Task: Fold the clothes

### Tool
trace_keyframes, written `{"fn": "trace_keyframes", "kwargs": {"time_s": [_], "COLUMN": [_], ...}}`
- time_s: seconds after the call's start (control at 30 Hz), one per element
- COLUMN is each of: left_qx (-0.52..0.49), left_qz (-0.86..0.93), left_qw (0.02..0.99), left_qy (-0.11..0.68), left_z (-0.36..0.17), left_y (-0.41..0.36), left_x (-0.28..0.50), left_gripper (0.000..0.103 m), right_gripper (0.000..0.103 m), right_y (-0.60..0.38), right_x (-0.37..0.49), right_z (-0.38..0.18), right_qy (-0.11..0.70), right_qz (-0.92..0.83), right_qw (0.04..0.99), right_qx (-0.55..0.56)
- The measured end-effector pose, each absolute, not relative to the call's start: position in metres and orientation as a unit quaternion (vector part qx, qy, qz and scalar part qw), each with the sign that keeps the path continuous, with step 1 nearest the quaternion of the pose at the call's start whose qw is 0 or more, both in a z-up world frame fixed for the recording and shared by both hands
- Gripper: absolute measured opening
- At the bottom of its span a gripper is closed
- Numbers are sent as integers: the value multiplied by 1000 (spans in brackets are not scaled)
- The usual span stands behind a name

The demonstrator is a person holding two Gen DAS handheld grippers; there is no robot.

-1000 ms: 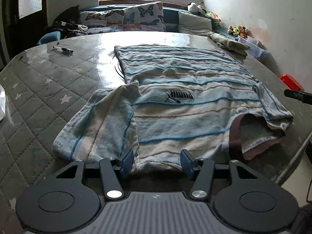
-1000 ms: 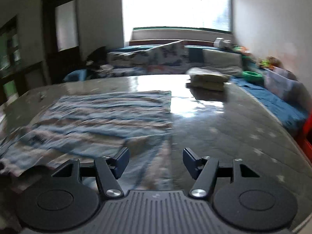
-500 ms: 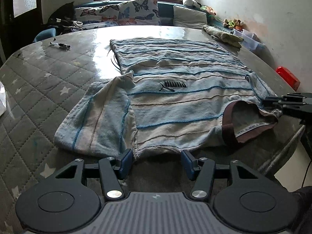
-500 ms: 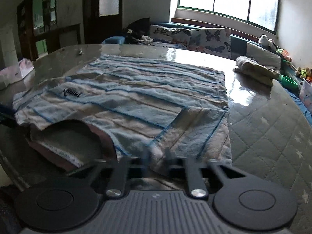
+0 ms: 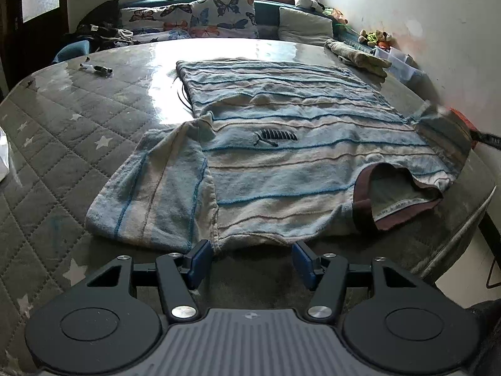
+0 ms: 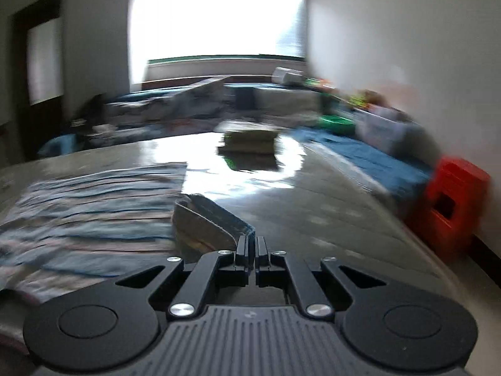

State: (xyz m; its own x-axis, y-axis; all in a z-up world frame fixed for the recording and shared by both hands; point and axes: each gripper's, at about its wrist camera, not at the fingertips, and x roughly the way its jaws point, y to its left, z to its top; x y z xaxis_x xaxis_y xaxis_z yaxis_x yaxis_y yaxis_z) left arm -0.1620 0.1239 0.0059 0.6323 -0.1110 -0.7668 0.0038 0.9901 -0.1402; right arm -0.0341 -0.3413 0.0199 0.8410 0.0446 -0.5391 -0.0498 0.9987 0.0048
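First fold just starting on the striped T-shirt (image 5: 281, 163), spread flat on the quilted table (image 5: 62, 131).
Left sleeve (image 5: 156, 194) lies unfolded before the left gripper (image 5: 250, 260), jaws apart and empty; right gripper (image 6: 253, 247) pinches the lifted right sleeve (image 6: 206, 219); all folds remain.

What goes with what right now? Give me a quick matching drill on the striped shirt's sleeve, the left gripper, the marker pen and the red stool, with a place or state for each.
Column one:
1. sleeve of the striped shirt
2. left gripper
3. marker pen
4. red stool

Column two:
A. lies alone on the quilted table cover, left of the shirt in the left wrist view
B. open, just short of the shirt's near hem
C. pinched and lifted off the table in the shut right gripper
D. on the floor beside the table

Pairs: 1-C, 2-B, 3-A, 4-D
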Motion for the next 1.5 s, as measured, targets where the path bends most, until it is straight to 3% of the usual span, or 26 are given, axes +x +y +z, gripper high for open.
{"fn": "trace_keyframes", "kwargs": {"time_s": [0.17, 0.3, 0.37, 0.6, 0.87, 1.5], "left_qx": [-53, -63, -68, -86, -85, -2], "left_qz": [-27, -21, -19, -28, -10, 33], "left_qw": [914, 924, 927, 926, 913, 920], "left_qy": [401, 376, 368, 367, 398, 390], "left_z": [21, 30, 32, 20, -8, -20], "left_y": [127, 132, 130, 130, 139, 130], "left_x": [-152, -124, -103, -31, 10, 38], "left_gripper": [61, 61, 61, 60, 59, 60], "right_gripper": [10, 34, 35, 52, 57, 69], "right_y": [-360, -341, -320, -279, -282, -275], "right_x": [-29, -22, -16, 7, 17, 32], "right_z": [14, 14, 10, -7, -23, -33], "right_qy": [286, 285, 288, 311, 333, 332], "right_qz": [-3, 44, 81, 126, 111, 122], "right_qw": [958, 958, 954, 941, 935, 934], "right_qx": [18, 5, -8, -40, -42, -39]}}
